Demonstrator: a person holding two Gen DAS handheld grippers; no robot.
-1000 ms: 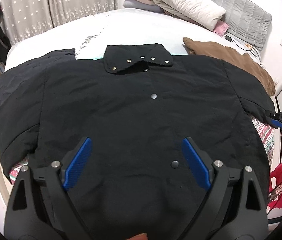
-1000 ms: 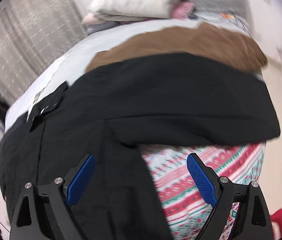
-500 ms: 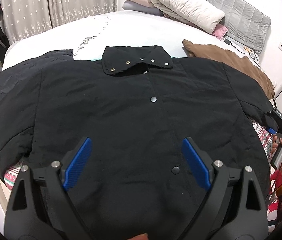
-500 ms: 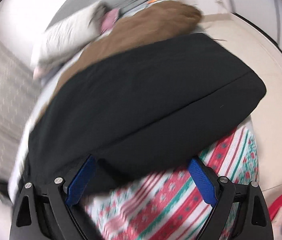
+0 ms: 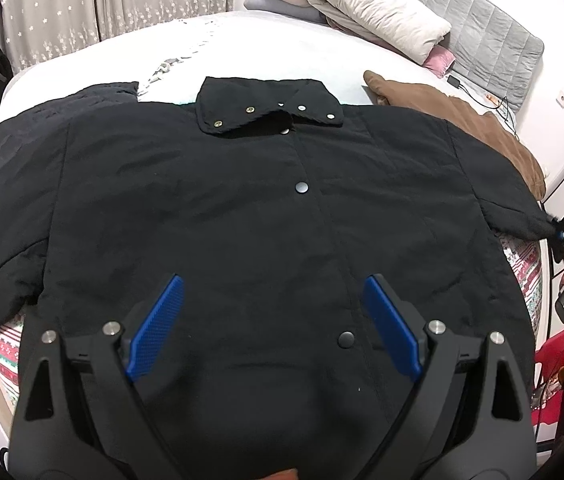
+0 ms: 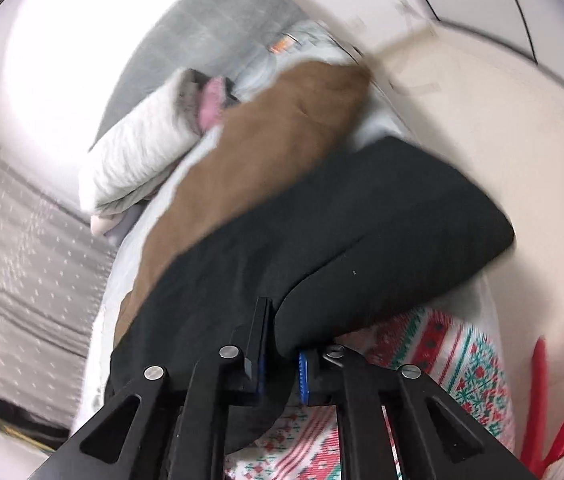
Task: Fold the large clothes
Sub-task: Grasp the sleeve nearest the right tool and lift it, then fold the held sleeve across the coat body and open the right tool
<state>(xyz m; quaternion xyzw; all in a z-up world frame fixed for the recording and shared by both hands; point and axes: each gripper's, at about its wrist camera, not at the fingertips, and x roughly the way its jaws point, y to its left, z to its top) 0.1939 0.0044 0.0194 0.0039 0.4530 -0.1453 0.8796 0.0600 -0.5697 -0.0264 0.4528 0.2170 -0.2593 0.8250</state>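
A large black snap-button jacket [image 5: 250,216] lies spread front-up on the bed, collar toward the far side. My left gripper [image 5: 274,320] is open and empty, held above the jacket's lower front. My right gripper [image 6: 280,344] is shut on the jacket's right sleeve [image 6: 362,240] near its lower edge. In the left wrist view the right gripper [image 5: 562,234] shows at the sleeve's end, at the bed's right edge.
A brown garment [image 5: 458,120] lies beside the jacket's right shoulder. Pillows [image 5: 366,12] and a grey headboard [image 5: 490,52] are at the far right. A red-and-green patterned blanket [image 6: 450,364] lies under the sleeve. Curtains [image 5: 82,4] hang at the far left.
My right gripper moved in on the right sleeve, tilted, and closed on it. My left gripper stayed open and nearly still over the jacket.
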